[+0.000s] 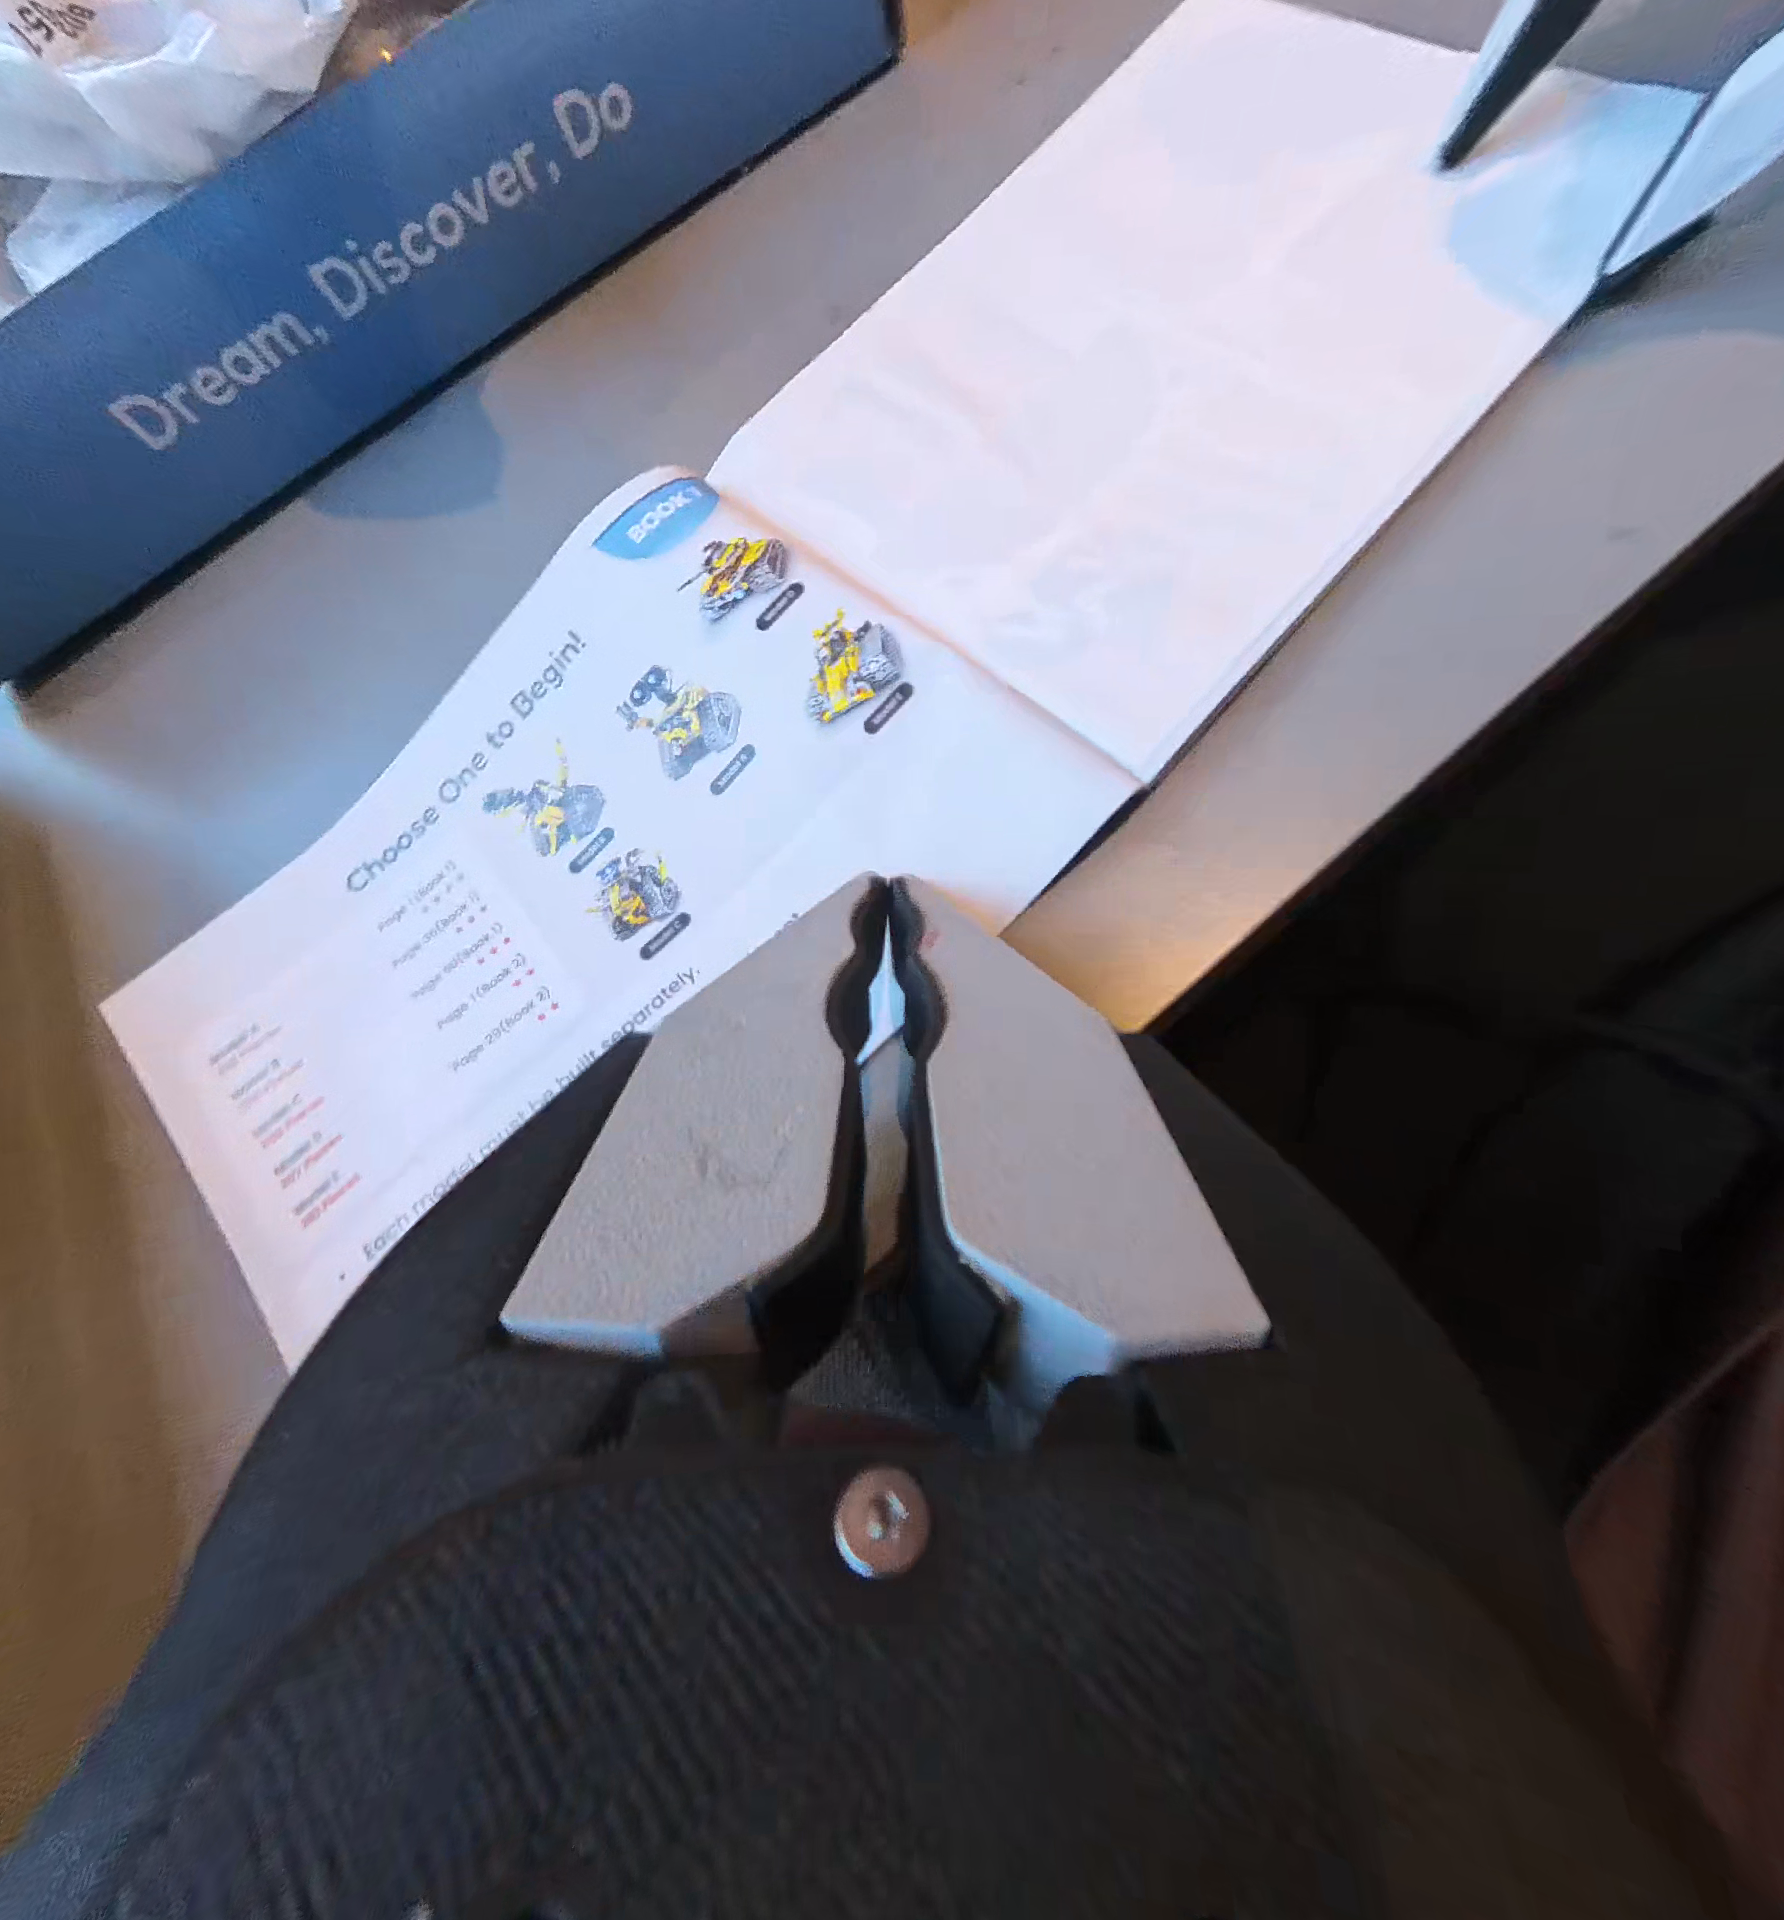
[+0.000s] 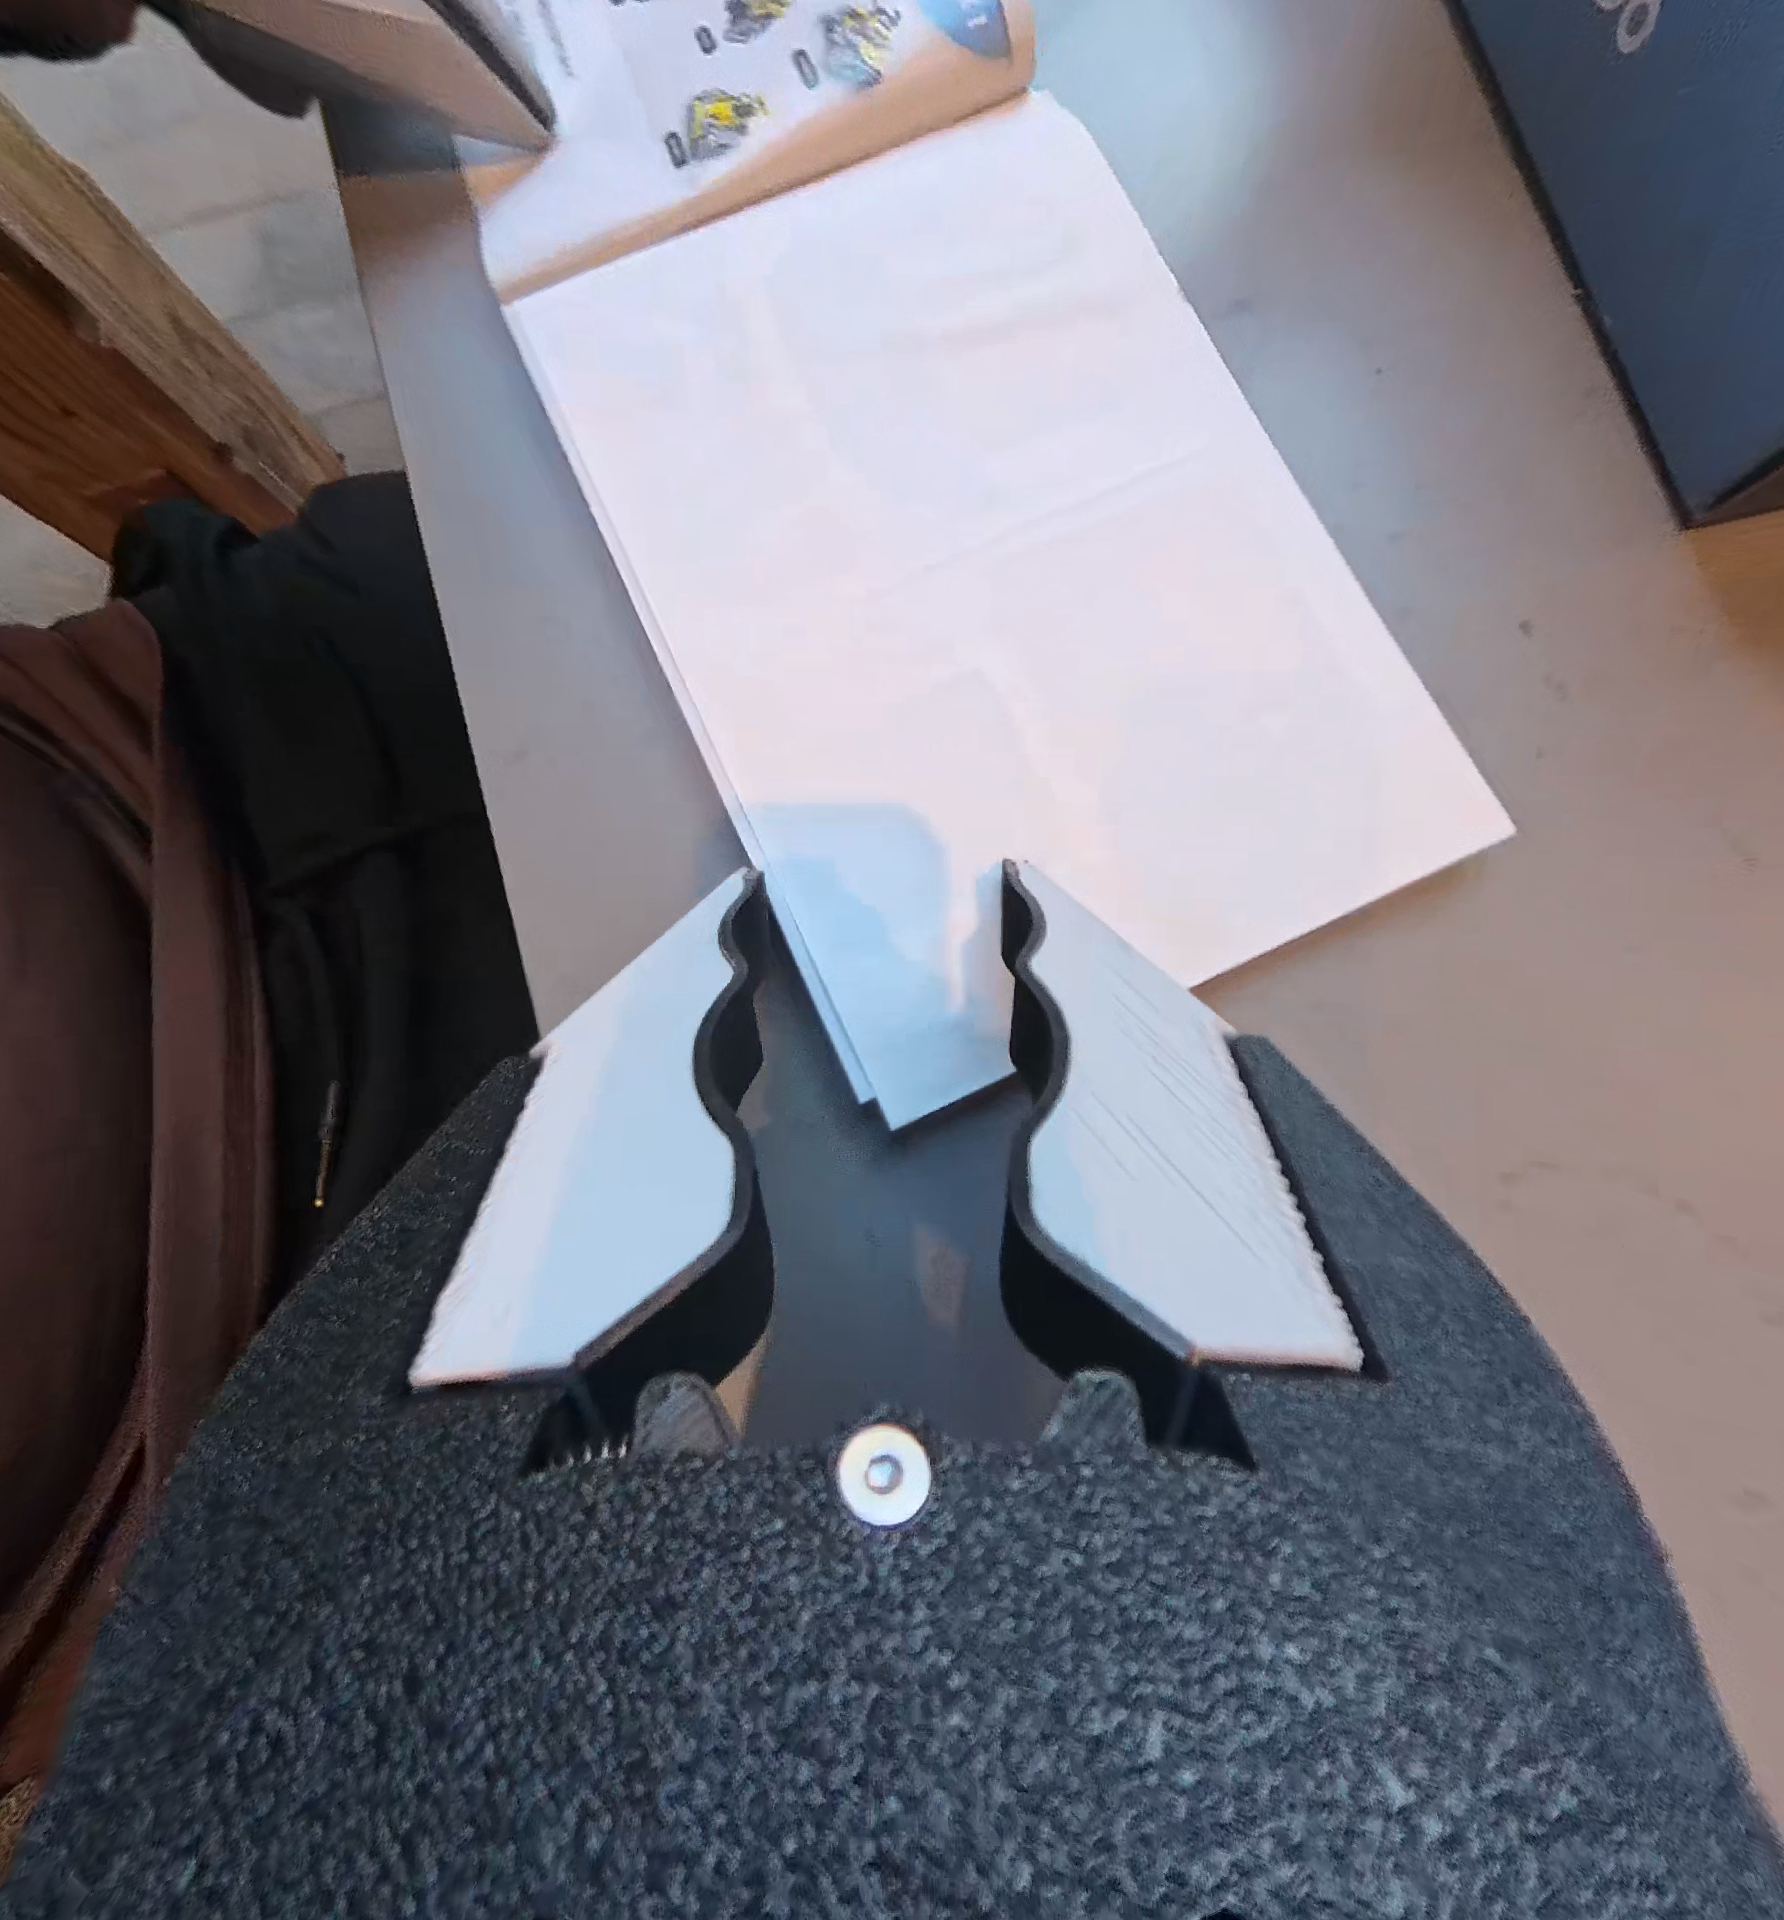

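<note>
An open instruction booklet lies on the grey table. Its left page (image 1: 659, 810) is printed with small yellow model pictures, and its right page (image 1: 1127, 436) is plain white. My left gripper (image 1: 883, 888) is shut on the near edge of the printed page; a thin white sliver of paper shows between the pads, and the page bows up from the table. My right gripper (image 2: 883, 883) is open. The near corner of the white page (image 2: 909, 997) lies between its fingers without being pressed. The right gripper also shows in the left wrist view (image 1: 1594, 104), at the far end of the booklet.
A dark blue cardboard box (image 1: 348, 312) holding clear plastic bags (image 1: 88, 83) stands beside the booklet and also shows in the right wrist view (image 2: 1698, 260). The table's edge (image 1: 1387, 810) runs close by. A person's brown garment (image 2: 36, 935) and dark fabric (image 2: 327, 727) lie beyond it. The tips of one gripper are about 20 centimetres away from the tips of the other.
</note>
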The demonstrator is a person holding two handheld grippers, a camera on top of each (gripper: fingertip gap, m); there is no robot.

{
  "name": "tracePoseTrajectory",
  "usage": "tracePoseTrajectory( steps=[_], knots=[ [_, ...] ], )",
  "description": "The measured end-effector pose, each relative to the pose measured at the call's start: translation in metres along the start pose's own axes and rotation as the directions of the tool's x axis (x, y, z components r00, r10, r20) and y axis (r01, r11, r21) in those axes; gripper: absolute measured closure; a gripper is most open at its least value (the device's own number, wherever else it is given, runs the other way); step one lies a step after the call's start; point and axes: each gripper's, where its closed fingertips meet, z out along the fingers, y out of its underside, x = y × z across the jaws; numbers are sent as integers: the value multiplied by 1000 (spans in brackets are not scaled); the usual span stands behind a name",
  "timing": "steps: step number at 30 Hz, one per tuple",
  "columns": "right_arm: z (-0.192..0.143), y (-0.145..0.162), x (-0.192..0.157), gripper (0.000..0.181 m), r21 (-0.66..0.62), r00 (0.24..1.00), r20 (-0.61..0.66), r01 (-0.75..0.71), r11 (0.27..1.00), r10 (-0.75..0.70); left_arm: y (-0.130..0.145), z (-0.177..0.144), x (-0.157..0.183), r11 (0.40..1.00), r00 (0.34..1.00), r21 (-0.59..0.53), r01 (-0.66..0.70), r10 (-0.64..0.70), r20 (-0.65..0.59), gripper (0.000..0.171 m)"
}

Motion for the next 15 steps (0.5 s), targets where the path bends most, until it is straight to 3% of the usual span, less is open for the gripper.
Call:
tracePoseTrajectory(
  steps=[8,15],
  knots=[
    [-6,0,5,140,-15,1000,-18,13,1000,-14,4,-11,12,994,999,100,35,-37,21,171],
    [-5,-62,-6,162,196,997,75,-2,981,-13,3,-11,13,964,981,182,192,-184,-57,171]
  ],
)
